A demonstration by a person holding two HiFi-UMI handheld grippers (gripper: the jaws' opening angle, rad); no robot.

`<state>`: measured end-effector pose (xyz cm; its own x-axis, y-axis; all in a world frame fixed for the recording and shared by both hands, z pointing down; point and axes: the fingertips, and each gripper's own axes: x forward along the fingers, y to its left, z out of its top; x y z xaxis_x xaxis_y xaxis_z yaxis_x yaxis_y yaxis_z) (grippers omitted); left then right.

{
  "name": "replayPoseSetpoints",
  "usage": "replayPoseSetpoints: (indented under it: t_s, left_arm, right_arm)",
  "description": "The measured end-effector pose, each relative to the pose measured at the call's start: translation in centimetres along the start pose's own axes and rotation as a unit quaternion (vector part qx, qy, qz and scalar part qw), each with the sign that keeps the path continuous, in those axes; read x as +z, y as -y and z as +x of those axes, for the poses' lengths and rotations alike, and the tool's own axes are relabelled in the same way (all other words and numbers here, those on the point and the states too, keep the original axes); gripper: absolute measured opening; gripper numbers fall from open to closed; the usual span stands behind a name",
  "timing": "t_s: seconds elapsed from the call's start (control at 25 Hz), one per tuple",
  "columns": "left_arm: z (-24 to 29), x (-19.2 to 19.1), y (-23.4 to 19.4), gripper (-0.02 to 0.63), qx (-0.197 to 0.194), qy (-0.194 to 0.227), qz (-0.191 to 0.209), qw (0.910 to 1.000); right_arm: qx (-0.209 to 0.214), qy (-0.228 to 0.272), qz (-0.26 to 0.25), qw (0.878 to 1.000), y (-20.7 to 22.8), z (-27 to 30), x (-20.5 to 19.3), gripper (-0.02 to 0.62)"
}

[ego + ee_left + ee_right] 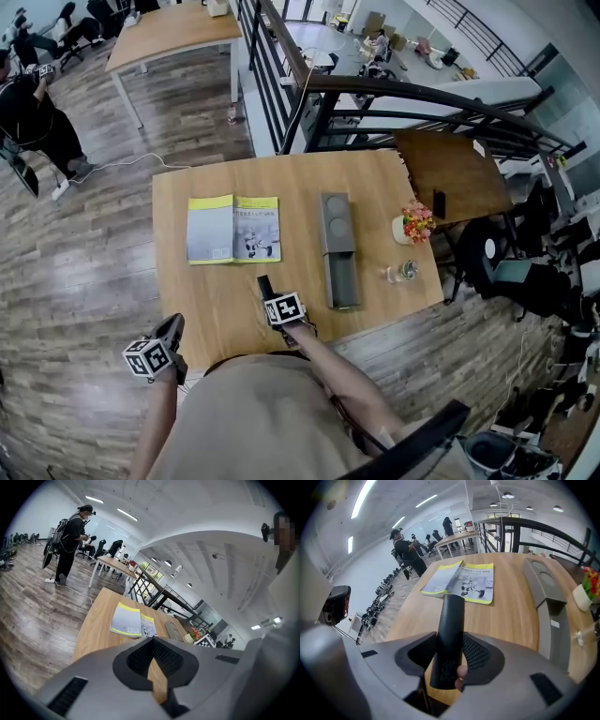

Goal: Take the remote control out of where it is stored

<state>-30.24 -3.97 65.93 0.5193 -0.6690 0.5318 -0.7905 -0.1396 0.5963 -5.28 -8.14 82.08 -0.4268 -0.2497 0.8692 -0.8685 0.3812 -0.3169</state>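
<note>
The black remote control [451, 634] stands between the jaws of my right gripper [450, 660], which is shut on its lower half; its top end points toward the booklet. In the head view this right gripper [273, 296] hovers over the wooden table [206, 300] near its front edge, the remote [265, 284] sticking out ahead of it. To its right lies the grey storage box [336, 220] with its drawer [341, 279] pulled out toward me. My left gripper [172, 330] hangs off the table's front left corner, its pads [140, 654] closed together with nothing between them.
A yellow-edged booklet [232, 229] lies open left of the box. A small flower pot [415, 223] and a glass item [403, 272] stand near the right edge. Black railings [309, 94] run behind the table. A person [70, 541] stands far left by another table [173, 33].
</note>
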Motion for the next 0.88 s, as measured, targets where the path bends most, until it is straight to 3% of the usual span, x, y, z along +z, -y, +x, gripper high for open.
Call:
replayPoseSetpoints:
  t_s: [0.88]
  left_arm:
    - [0.9,-1.4,1.5,0.003,0.021,0.005,-0.009,0.9997]
  right_arm:
    - [0.006,-0.065,0.056,0.996,3.4,4.0,-4.7,0.179]
